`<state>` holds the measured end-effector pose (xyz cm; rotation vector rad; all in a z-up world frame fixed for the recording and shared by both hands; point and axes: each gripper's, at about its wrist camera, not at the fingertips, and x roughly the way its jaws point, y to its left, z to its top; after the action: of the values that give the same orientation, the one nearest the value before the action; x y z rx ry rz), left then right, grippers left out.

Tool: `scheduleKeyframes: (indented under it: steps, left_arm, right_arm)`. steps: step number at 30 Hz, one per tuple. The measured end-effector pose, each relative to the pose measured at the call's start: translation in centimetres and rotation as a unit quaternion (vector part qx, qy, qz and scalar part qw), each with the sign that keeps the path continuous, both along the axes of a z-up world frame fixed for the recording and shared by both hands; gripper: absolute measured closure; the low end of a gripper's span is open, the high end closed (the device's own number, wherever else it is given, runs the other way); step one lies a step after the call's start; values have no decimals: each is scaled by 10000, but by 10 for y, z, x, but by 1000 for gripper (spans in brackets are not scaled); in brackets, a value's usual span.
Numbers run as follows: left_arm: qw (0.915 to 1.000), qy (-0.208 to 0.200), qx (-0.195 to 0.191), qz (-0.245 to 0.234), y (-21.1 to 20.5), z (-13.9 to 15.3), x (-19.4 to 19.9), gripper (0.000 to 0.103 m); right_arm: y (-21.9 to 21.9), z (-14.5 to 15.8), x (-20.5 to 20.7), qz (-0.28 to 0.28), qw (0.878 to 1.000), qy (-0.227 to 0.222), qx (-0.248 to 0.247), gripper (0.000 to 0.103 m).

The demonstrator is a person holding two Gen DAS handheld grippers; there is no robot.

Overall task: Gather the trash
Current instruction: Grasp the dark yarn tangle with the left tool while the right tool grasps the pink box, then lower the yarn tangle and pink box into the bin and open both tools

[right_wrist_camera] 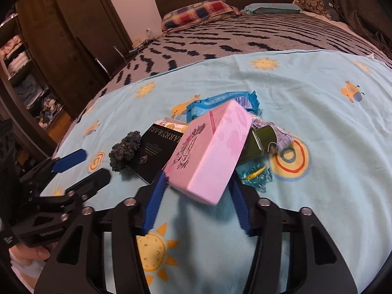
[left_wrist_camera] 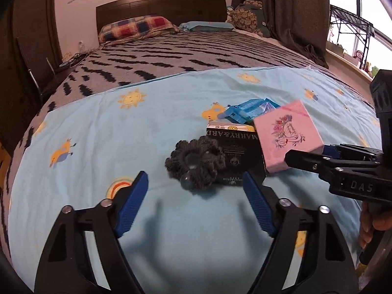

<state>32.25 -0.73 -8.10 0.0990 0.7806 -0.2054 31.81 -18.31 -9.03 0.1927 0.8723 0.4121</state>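
Note:
A pink box [right_wrist_camera: 208,152] with a floral print is tilted up off the light-blue sheet, its near end between the blue pads of my right gripper [right_wrist_camera: 198,183], which is shut on it. It also shows in the left wrist view [left_wrist_camera: 286,136]. Beside it lie a black box [left_wrist_camera: 235,156] lettered MARRY&ARD, a dark grey scrunchie [left_wrist_camera: 196,163], and a blue wrapper [left_wrist_camera: 250,110]. My left gripper [left_wrist_camera: 196,186] is open and empty, just short of the scrunchie. Behind the pink box lie a dark green container [right_wrist_camera: 257,142] and crumpled clear blue plastic [right_wrist_camera: 254,175].
The items lie on a light-blue sheet [left_wrist_camera: 122,134] with sun and bird prints, spread over a grey zigzag bedspread [left_wrist_camera: 171,58]. Pillows and a dark headboard [left_wrist_camera: 159,5] are at the far end. A dark wardrobe [right_wrist_camera: 73,36] stands left; curtains and a window stand right.

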Motion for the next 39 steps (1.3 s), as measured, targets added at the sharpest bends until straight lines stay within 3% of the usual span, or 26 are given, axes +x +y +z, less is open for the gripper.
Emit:
scheduleKeyframes:
  steps: [3,5,7,10,24,31,39]
  left_arm:
    - [9999,115,-25,-35,-1,-6,11,57]
    - [9997,198,-102,-46,1,-10,16,70]
    - [9997,216,-127,-67,2,-11,16,84]
    - [9998,134,-77,-86,1,-9,12,94]
    - [9993,-345,-111,-69,8,37,-36,96]
    - [9983,-552,-139,-126,8,62,-86,96]
    - [9971,-681,-217,-258,-1,72,-149,96]
  right_arm:
    - [1,3,1,42,10000,-58,-12,65]
    - [1,7,1,84,9999,-113,11,75]
    - [0,10,0,98,9998,-167,-9,78]
    - [1,14,-2,125,9996,-243,-14,82]
    - [6,63,-37,261,9966,-775,-23,96]
    - [-4,93,-78,200,9941,-1066,-65,96]
    - [-22,99,-141,91,9923,-1215,-208,96]
